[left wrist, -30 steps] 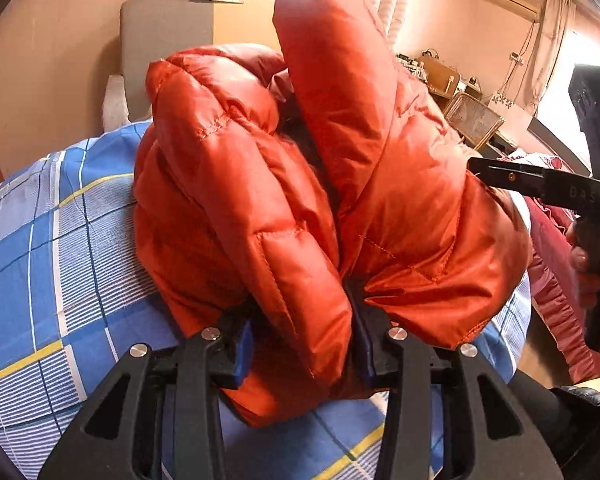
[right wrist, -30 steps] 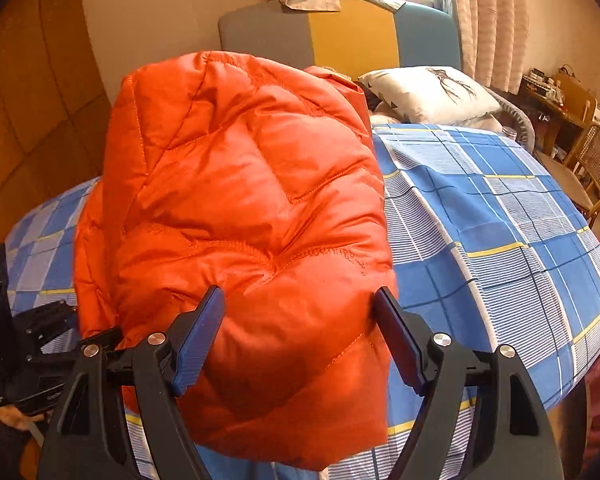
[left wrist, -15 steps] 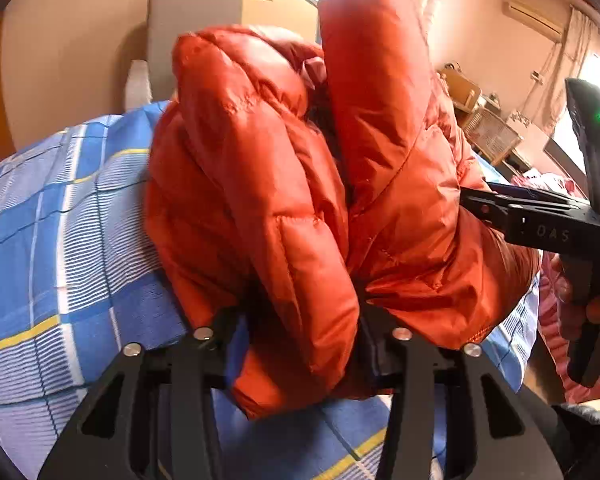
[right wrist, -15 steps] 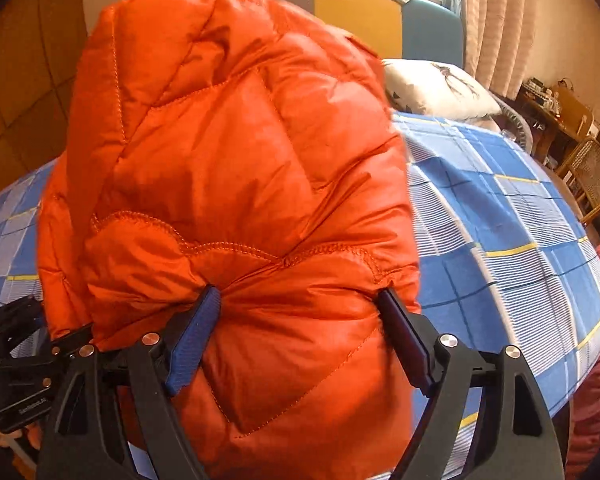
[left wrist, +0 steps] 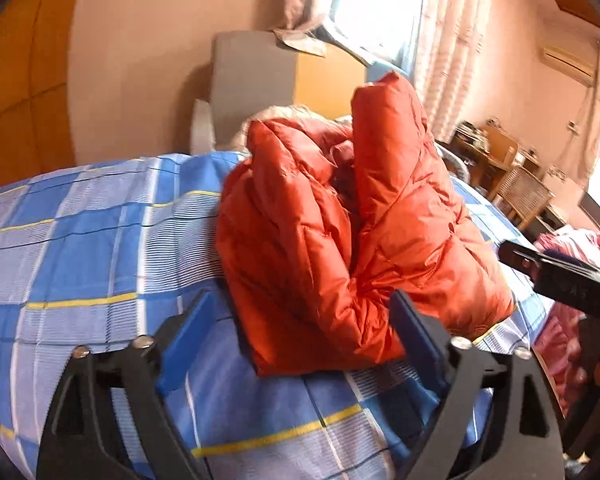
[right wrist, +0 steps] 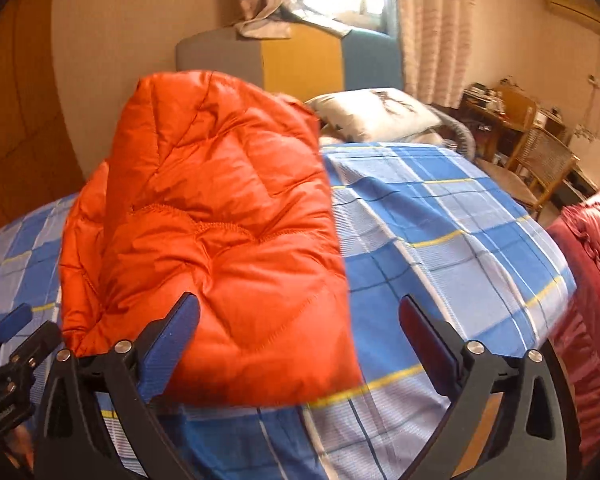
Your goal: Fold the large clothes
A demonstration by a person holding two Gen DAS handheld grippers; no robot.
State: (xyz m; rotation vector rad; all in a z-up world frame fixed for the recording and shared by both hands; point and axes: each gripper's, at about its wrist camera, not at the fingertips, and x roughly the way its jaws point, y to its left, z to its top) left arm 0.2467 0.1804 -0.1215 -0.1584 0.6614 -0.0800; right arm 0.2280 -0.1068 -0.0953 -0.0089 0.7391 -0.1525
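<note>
Both grippers opening, nothing pinched: left gripper (left wrist: 300, 320) jaws wide, right gripper (right wrist: 300, 332) jaws wide. Orange puffer jacket (right wrist: 220, 248) bunched on blue checked bedspread (right wrist: 440, 240), near pillow (right wrist: 376, 116).

Left gripper (left wrist: 300, 328): jaws opening, blue pads spread either side of the near corner of the orange quilted puffer jacket (left wrist: 340, 232), not pressing it. Right gripper (right wrist: 300, 340): jaws opening wide, left pad against the jacket's near hem, right pad clear.
</note>
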